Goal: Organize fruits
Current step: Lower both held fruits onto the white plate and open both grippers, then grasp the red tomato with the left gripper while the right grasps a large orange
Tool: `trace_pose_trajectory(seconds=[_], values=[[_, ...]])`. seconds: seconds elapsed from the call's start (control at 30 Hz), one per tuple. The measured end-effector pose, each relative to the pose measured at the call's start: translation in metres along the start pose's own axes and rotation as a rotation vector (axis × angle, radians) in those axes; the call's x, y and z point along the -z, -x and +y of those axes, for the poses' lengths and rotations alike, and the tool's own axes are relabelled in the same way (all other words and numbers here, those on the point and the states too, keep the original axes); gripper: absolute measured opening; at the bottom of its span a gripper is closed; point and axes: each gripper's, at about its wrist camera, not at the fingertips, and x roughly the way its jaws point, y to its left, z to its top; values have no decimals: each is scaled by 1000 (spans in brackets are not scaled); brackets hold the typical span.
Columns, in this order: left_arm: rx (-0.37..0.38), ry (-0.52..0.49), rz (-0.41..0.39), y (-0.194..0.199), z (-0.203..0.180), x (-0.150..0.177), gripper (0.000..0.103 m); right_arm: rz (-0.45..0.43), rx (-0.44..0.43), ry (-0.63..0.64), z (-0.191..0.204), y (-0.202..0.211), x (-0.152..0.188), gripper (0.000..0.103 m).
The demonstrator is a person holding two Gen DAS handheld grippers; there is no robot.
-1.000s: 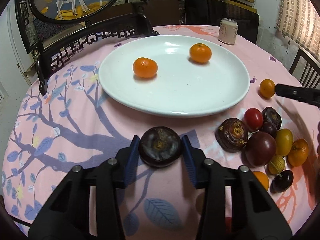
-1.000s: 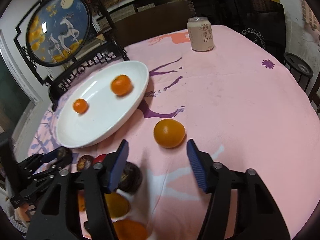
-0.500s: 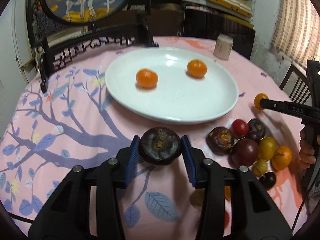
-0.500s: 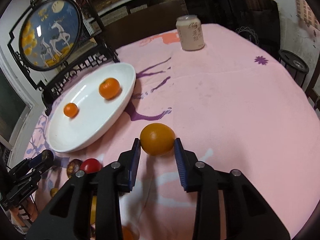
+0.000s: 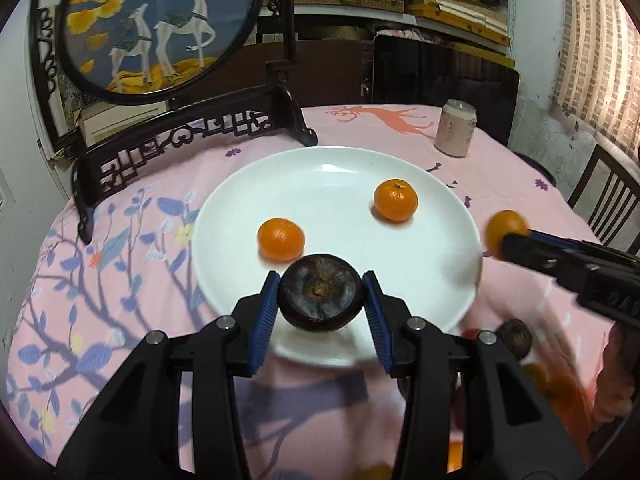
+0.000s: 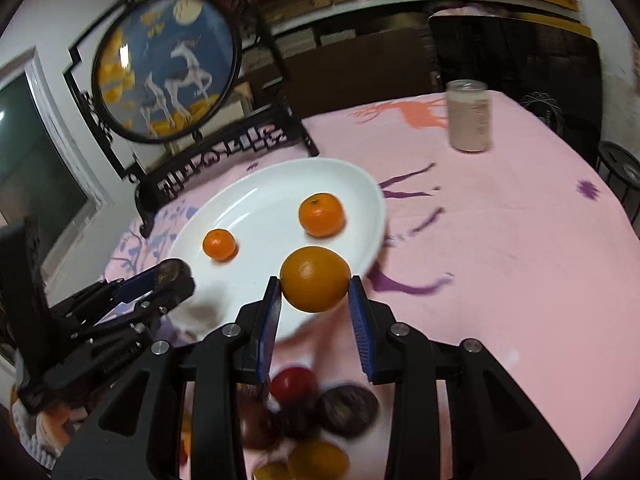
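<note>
The left gripper (image 5: 321,307) clamps its ribbed blue pads against a round, dark purple-brown fruit (image 5: 321,298) with a rough, dull skin and a tan stem scar, held in the air over the near rim of the white plate (image 5: 452,280). The right gripper (image 6: 315,306) pinches a smooth, glossy orange fruit (image 6: 315,278), also lifted, above the plate's right edge. The plate is wide, shallow and glazed; two small dimpled tangerines lie on it well apart, one (image 5: 280,239) toward its near left, the other (image 5: 395,200) toward its far right. It sits on a round table under a pink cloth (image 6: 520,240) printed with blue-leafed branches and deer. One pale drink can (image 5: 455,128) stands upright near the table's far right edge, and a carved dark wooden stand with a round deer picture (image 5: 160,24) rises at the far left edge. Beneath the right gripper a heap of loose fruit (image 6: 312,412) lies near the table's near edge: one red, several dark and some yellow, too blurred and covered by the fingers to count.
</note>
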Motion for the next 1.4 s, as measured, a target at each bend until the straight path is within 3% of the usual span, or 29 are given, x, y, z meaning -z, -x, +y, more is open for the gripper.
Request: trace_pose_trajectory(seconds=[0.13, 0.2, 0.57, 0.83, 1.0, 1.27, 1.4], values=[[-24, -6, -4, -9, 2, 0, 49, 21, 16, 14, 5, -23, -7, 36], [-25, 7, -24, -8, 6, -2, 69, 30, 17, 30, 7, -28, -7, 37], [-37, 17, -34, 13, 20, 20, 76, -6, -36, -13, -9, 10, 5, 37], [-28, 35, -25, 46, 27, 60, 80, -15, -49, -42, -26, 57, 55, 37], [31, 54, -59, 85, 28, 90, 83, -22, -91, -50, -28, 85, 90, 37], [168, -128, -71, 110, -14, 118, 83, -10, -87, -68, -30, 94, 107, 37], [186, -176, -38, 104, -25, 120, 83, -8, -86, -78, -33, 93, 107, 37]])
